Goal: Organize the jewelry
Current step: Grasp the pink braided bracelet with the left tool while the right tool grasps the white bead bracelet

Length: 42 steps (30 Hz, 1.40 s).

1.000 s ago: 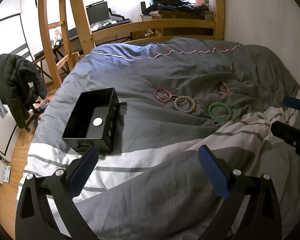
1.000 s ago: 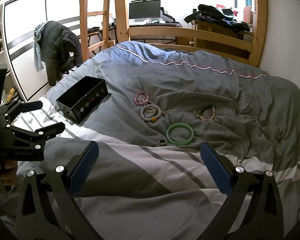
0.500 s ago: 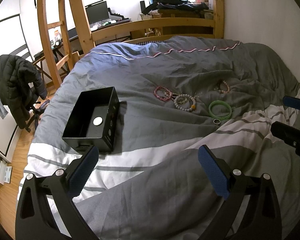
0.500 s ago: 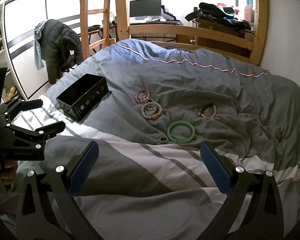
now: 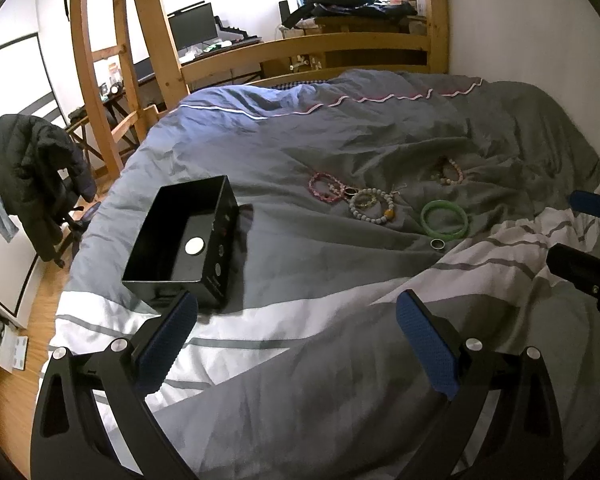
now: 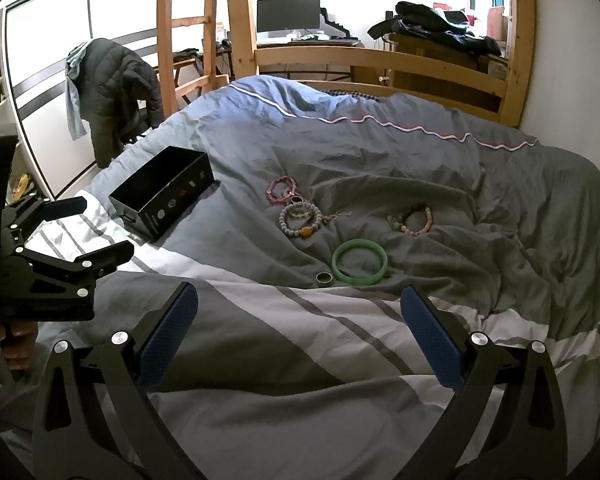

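Jewelry lies on the grey duvet: a green bangle (image 6: 360,261) (image 5: 445,219), a small metal ring (image 6: 324,278) (image 5: 437,244), a grey bead bracelet (image 6: 301,220) (image 5: 371,205), a pink bead bracelet (image 6: 281,189) (image 5: 325,186) and a peach bead bracelet (image 6: 414,221) (image 5: 447,172). An open black box (image 5: 184,240) (image 6: 164,196) sits left of them with a round white disc (image 5: 194,246) inside. My left gripper (image 5: 296,340) is open and empty, in front of the box. My right gripper (image 6: 298,332) is open and empty, in front of the ring and bangle.
The wooden bed frame and ladder (image 5: 100,72) stand at the back left. A chair with a dark jacket (image 5: 40,172) is beside the bed. A desk with a monitor (image 6: 288,12) is behind. A white wall (image 5: 540,20) borders the right.
Both views have shifted slightly closer toward the jewelry and box. Both grippers stay open and nothing on the bed has moved.
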{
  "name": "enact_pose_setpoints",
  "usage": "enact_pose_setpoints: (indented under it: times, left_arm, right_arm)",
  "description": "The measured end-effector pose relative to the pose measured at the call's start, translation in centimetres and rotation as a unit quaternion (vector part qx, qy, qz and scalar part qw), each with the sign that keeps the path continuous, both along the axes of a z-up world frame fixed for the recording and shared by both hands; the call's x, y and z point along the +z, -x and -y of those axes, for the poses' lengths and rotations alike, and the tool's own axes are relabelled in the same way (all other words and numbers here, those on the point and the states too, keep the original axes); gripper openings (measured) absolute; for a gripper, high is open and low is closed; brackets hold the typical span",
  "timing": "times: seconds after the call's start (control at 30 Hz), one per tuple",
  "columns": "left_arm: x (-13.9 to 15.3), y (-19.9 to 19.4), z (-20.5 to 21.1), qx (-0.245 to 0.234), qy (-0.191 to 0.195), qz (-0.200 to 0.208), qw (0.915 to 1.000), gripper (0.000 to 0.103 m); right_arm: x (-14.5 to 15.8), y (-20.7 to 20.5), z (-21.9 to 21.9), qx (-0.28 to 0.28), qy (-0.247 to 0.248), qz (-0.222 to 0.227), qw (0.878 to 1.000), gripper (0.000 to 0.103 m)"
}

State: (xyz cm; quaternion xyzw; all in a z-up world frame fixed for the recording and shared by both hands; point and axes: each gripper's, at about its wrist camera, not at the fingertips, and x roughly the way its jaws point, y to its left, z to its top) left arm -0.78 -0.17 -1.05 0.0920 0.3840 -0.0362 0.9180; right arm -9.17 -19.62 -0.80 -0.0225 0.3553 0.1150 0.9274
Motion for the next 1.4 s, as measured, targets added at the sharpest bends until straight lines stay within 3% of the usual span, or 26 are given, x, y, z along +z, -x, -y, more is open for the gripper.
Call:
enact_pose_setpoints:
  times: [0.57, 0.93, 1.17, 1.4]
  left_arm:
    - [-1.1, -6.5, 2.3, -0.032, 0.010, -0.007, 0.9994, 0.098]
    - [-4.4, -12.3, 3.7, -0.047, 0.022, -0.040, 0.9979, 0.094]
    - [-6.1, -18.1, 4.4, -0.056, 0.038, -0.050, 0.9964, 0.088]
    - [-9.2, -24.8, 4.4, -0.049, 0.050, -0.066, 0.9954, 0.088]
  right_arm:
    - [-1.5, -5.7, 2.9, -0.032, 0.008, -0.029, 0.999, 0.100]
    - [-4.1, -11.0, 4.6, -0.055, 0.016, -0.062, 0.996, 0.100]
    - [-6.6, -15.9, 5.2, -0.054, -0.013, -0.093, 0.994, 0.100]
    - [-9.6, -20.7, 2.2, 0.023, -0.049, -0.119, 0.991, 0.078]
